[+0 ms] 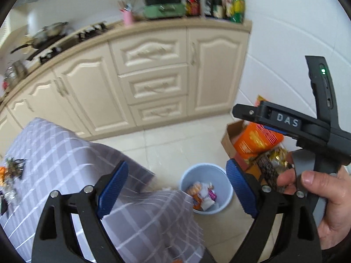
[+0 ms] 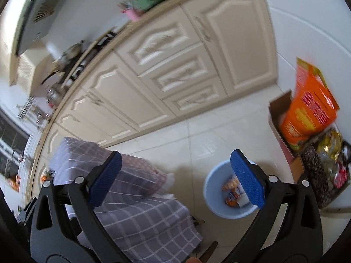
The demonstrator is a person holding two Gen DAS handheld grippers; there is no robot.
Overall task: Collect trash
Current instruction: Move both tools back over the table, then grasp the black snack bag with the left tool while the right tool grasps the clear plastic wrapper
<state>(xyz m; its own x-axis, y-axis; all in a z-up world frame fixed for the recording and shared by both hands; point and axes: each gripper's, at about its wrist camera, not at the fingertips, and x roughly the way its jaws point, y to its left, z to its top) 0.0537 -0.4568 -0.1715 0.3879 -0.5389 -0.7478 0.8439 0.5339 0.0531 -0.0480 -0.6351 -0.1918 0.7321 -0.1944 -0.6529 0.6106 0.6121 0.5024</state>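
My left gripper (image 1: 177, 188) is open, its blue pads wide apart with nothing between them. It hangs over the corner of a table under a grey checked cloth (image 1: 65, 157). Below it, a light blue bin (image 1: 204, 165) stands on the floor with several wrappers (image 1: 201, 194) inside. Some small litter (image 1: 12, 171) lies on the cloth at the far left. My right gripper (image 2: 176, 179) is also open and empty, above the same cloth (image 2: 136, 214) and bin (image 2: 219, 212). A person's hand (image 1: 329, 197) holds the right tool's black handle (image 1: 307, 131).
Cream cabinets (image 1: 153, 76) line the far wall, with bottles (image 1: 215, 2), a pink cup and a stove with a pan (image 1: 50, 32) on the counter. A cardboard box with orange packets (image 2: 307, 118) and a patterned bag (image 2: 324, 171) stand right of the bin. Pale floor tiles (image 2: 208, 135) lie between.
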